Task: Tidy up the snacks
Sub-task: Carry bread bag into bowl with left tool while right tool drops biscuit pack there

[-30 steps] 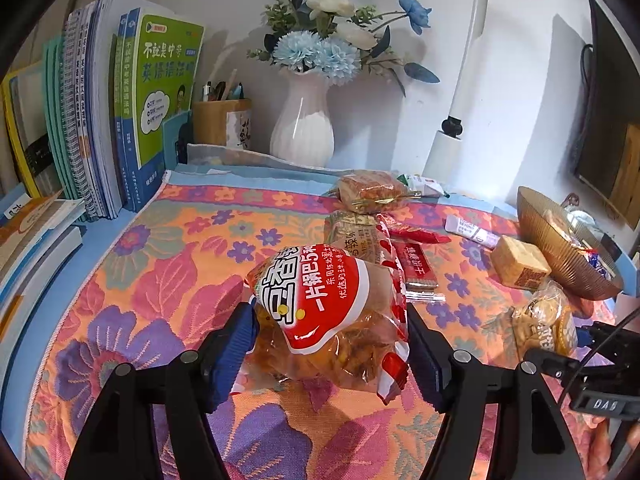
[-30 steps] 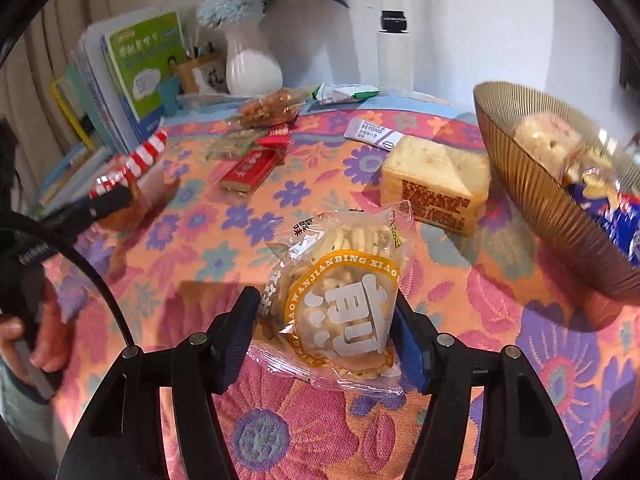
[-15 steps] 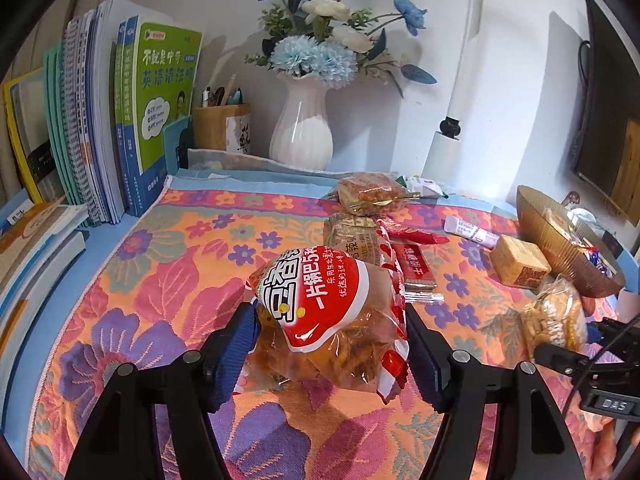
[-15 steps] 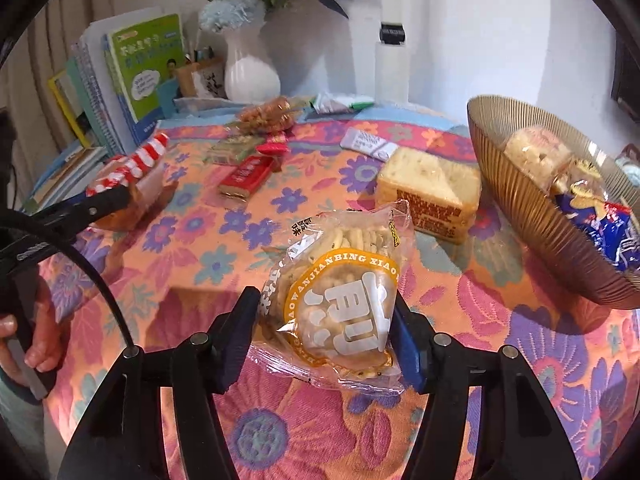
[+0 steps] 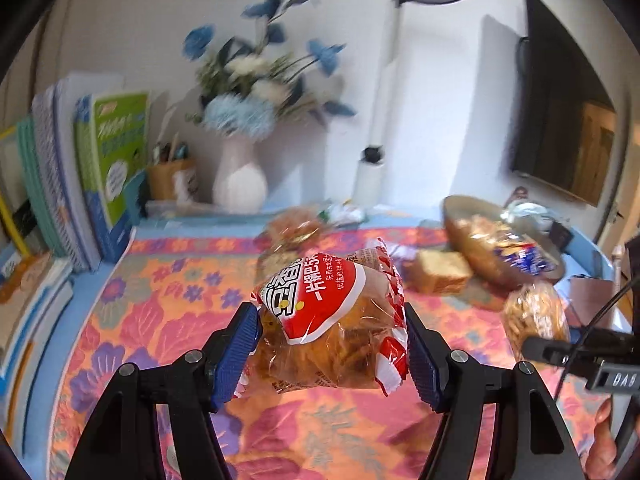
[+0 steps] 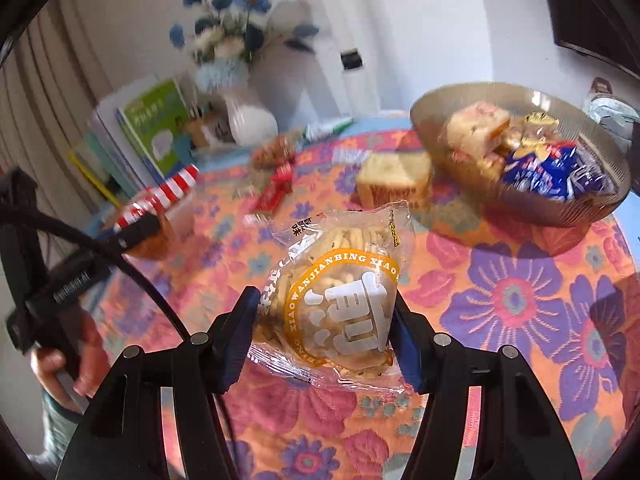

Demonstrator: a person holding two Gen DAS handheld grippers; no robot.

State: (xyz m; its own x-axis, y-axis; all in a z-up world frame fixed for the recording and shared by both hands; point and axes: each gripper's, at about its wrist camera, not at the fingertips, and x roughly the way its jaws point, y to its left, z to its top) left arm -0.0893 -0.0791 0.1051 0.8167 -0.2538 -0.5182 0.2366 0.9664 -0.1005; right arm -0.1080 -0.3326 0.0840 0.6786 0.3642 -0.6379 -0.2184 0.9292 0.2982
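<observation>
My left gripper [image 5: 330,344] is shut on a red-and-white bread packet [image 5: 320,312] and holds it lifted above the floral tablecloth [image 5: 160,320]. My right gripper [image 6: 324,320] is shut on a clear cracker packet with an orange ring label [image 6: 340,292], also off the cloth. A ribbed golden bowl [image 6: 540,208] with several snacks in it stands at the right rear. In the left wrist view the bowl [image 5: 460,216] lies ahead to the right, with the cracker packet [image 5: 536,316] low at the right. The right wrist view shows the bread packet [image 6: 160,200] at the left.
A wrapped cake slice [image 6: 394,180] lies beside the bowl. A red bar [image 6: 276,192] and a nut packet [image 6: 276,152] lie further back. A white vase of flowers [image 5: 240,184], upright books [image 5: 104,176] and a lamp pole [image 5: 380,120] line the rear edge. A hand [image 6: 60,364] grips the left handle.
Both grippers have risen with their packets and swung towards the bowl, which now looks nearer. The views have tilted and blurred with the motion.
</observation>
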